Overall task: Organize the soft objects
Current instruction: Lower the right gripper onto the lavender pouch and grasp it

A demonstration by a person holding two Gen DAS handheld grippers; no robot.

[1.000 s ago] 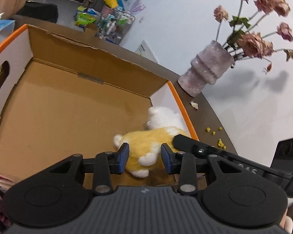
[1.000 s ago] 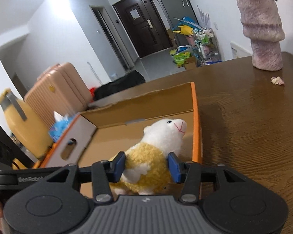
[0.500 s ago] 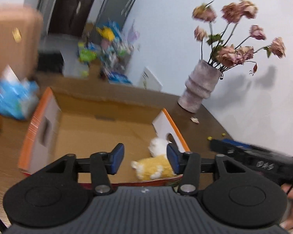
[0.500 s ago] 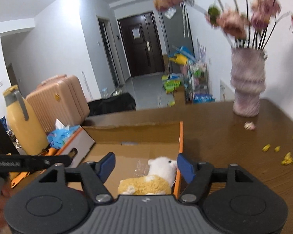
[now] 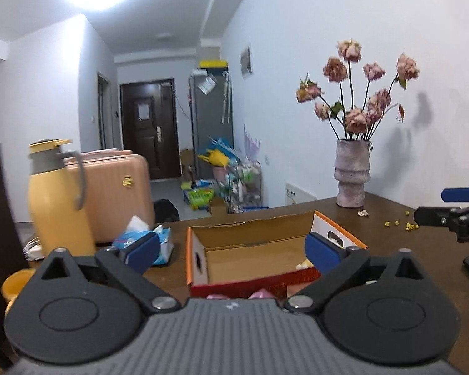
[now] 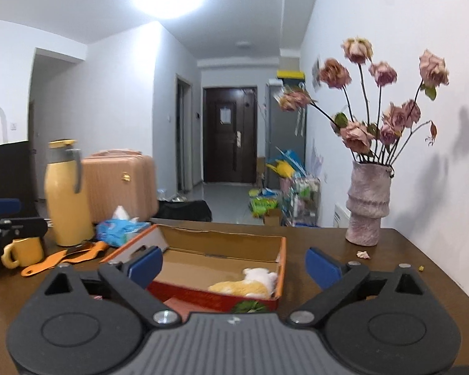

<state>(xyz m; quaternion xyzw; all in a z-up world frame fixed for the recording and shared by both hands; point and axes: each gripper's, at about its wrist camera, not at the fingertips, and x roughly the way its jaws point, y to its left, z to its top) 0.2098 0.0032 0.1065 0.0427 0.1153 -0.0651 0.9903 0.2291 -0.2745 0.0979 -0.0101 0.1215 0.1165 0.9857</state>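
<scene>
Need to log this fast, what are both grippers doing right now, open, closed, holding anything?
Left gripper: open, holding nothing.
Right gripper: open, holding nothing; the plush toy lies in the box.

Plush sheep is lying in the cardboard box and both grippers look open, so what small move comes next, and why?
Probably lower the left gripper toward the pink soft item peeking out just in front of the cardboard box. The plush sheep already lies inside by the right wall, both the left and the right gripper are open and empty, and that pink thing looks like the nearest unsorted piece.
</scene>
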